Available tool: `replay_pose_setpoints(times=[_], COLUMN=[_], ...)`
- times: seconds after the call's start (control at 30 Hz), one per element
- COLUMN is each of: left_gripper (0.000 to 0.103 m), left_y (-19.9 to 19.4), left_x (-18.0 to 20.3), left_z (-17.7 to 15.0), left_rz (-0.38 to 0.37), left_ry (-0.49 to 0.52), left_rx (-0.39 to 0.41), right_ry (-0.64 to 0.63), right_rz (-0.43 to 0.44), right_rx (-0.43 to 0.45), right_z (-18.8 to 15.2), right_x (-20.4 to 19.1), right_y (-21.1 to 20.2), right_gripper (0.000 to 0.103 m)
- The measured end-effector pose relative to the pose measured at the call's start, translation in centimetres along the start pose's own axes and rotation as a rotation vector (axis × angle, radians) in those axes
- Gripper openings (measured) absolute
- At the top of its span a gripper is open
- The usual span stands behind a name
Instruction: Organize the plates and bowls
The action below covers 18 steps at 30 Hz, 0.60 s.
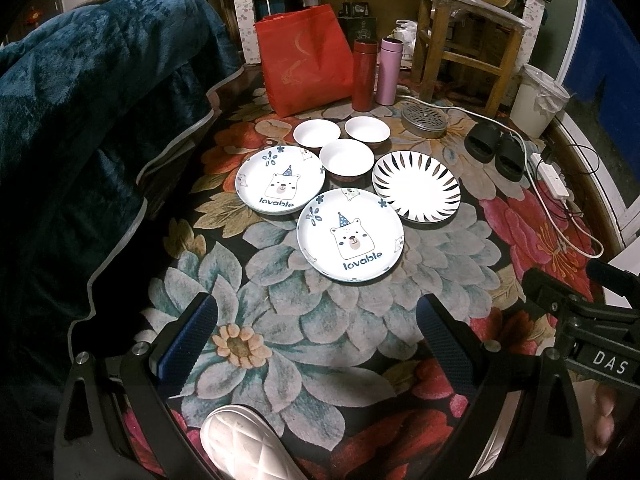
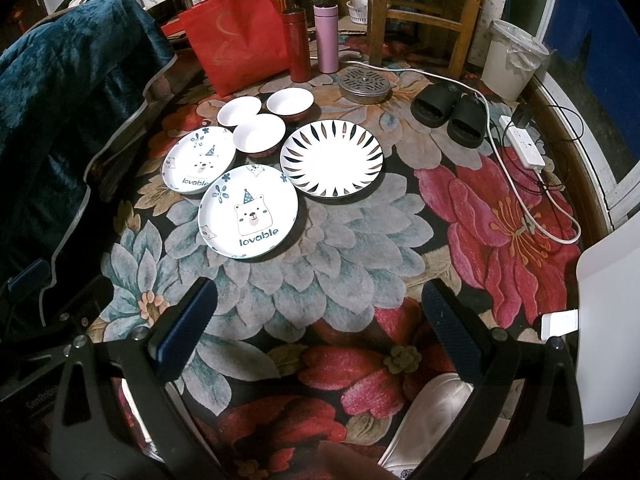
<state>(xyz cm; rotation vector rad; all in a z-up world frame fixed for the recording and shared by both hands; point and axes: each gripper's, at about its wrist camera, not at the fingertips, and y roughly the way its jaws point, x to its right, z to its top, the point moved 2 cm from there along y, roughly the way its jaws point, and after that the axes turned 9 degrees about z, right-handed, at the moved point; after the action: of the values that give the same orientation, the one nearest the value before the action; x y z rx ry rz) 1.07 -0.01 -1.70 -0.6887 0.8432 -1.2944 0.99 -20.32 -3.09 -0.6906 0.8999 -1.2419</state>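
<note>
Both claws hang above the flowered carpet (image 1: 280,300), short of the dishes. The left gripper (image 1: 316,332) has its jaws spread wide with nothing between them; the right gripper (image 2: 318,320) is spread the same way and equally empty.

The near bear plate (image 1: 350,235) serves as landmark. The second bear plate (image 1: 280,180) lies just behind it to the left, its rim slipping under the landmark's edge. The striped plate (image 1: 416,189) sits just behind it to the right. Three white bowls (image 1: 347,158) cluster directly beyond it, between the other plates. Farther back stand a red bag (image 1: 304,60), a red flask (image 1: 365,74) and a pink flask (image 1: 390,71); black slippers (image 1: 496,148) lie far to its right.
</note>
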Motion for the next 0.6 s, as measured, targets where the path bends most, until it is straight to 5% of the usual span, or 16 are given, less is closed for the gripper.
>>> replay_pose_setpoints(times=[0.6], left_gripper=[0.100], left_y=[1.8], left_x=[-1.3], left_z=[-0.5], left_rz=[0.046], left_ry=[-0.020], left_rx=[-0.039], right_ry=[0.009], right_rz=[0.008], right_rx=[-0.048], right_z=[-0.2], right_x=[0.6], right_y=[1.2], right_gripper=[0.103])
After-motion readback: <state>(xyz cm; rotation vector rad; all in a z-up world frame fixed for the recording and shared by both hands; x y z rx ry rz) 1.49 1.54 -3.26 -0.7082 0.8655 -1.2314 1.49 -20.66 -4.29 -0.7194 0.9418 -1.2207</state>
